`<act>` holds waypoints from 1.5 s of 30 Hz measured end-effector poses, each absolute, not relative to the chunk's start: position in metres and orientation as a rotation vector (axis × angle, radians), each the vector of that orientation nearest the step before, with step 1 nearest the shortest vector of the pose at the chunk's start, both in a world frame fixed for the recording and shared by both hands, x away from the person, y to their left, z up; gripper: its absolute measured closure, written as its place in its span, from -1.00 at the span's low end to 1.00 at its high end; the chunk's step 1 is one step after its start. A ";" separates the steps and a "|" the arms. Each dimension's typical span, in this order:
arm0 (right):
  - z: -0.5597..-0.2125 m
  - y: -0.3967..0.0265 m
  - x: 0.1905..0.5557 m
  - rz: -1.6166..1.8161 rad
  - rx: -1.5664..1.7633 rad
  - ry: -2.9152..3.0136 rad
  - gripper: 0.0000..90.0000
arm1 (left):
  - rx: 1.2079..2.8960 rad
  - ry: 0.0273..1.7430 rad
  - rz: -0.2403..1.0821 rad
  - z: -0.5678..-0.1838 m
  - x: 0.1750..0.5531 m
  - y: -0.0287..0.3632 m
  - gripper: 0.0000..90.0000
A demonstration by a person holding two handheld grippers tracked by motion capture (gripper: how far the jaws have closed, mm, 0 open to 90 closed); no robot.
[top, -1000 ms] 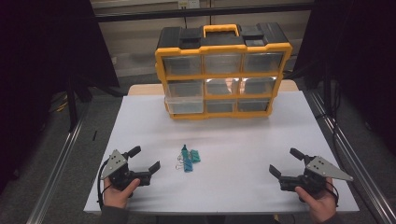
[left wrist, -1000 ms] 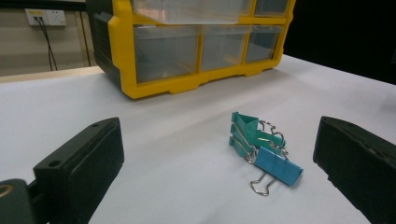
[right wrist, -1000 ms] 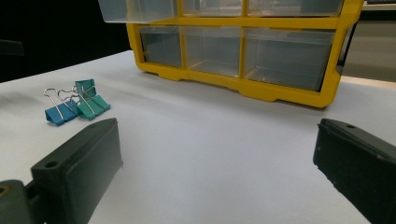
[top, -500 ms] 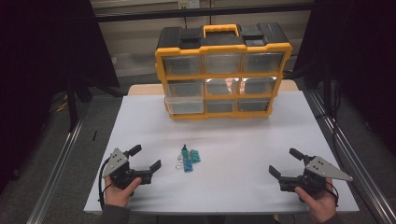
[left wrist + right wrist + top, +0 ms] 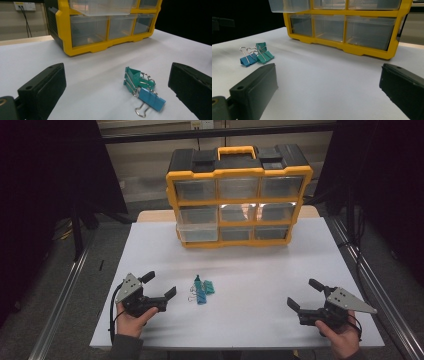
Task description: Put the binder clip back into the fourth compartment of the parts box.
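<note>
A small heap of binder clips lies on the white table (image 5: 260, 270): teal clips (image 5: 208, 286) (image 5: 134, 77) (image 5: 263, 54) and a blue clip (image 5: 200, 297) (image 5: 151, 99) (image 5: 247, 60). My left gripper (image 5: 160, 286) (image 5: 117, 87) rests low at the table's front left, open, with the clips just ahead between its jaws and untouched. At the front right my right gripper (image 5: 305, 295) (image 5: 327, 85) stands open and holds nothing. A yellow and black drawer cabinet (image 5: 239, 195) (image 5: 100, 22) (image 5: 344, 25) stands at the back, its middle left drawer (image 5: 198, 233) pulled out a little.
The cabinet has three rows of clear drawers and a yellow carry handle (image 5: 235, 152) on top. Metal rails (image 5: 365, 270) run along both sides of the table. Dark curtains hang on either side. A hand (image 5: 131, 322) holds each gripper near the front edge.
</note>
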State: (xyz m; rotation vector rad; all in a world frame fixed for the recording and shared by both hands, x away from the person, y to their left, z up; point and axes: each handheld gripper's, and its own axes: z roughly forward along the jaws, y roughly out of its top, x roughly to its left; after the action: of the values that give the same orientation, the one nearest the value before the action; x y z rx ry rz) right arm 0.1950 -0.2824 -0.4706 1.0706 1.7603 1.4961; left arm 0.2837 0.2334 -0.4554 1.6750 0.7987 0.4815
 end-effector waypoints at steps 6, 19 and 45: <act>-0.469 -0.282 0.194 1.498 1.071 1.751 -0.98 | 1.692 0.817 0.472 -0.451 0.291 0.224 -0.96; -0.469 -0.283 0.194 1.501 1.067 1.754 -0.97 | 1.738 0.840 0.414 -0.451 0.308 0.198 -0.92; -0.468 -0.282 0.193 1.505 1.043 1.766 -0.97 | 1.870 0.839 0.320 -0.460 0.327 0.164 -0.28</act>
State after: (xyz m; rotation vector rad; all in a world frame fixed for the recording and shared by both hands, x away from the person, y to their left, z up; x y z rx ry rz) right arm 0.1927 -0.2820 -0.4685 1.0429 1.7660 1.5051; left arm 0.3266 0.1637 -0.4597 1.8701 0.8393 0.3201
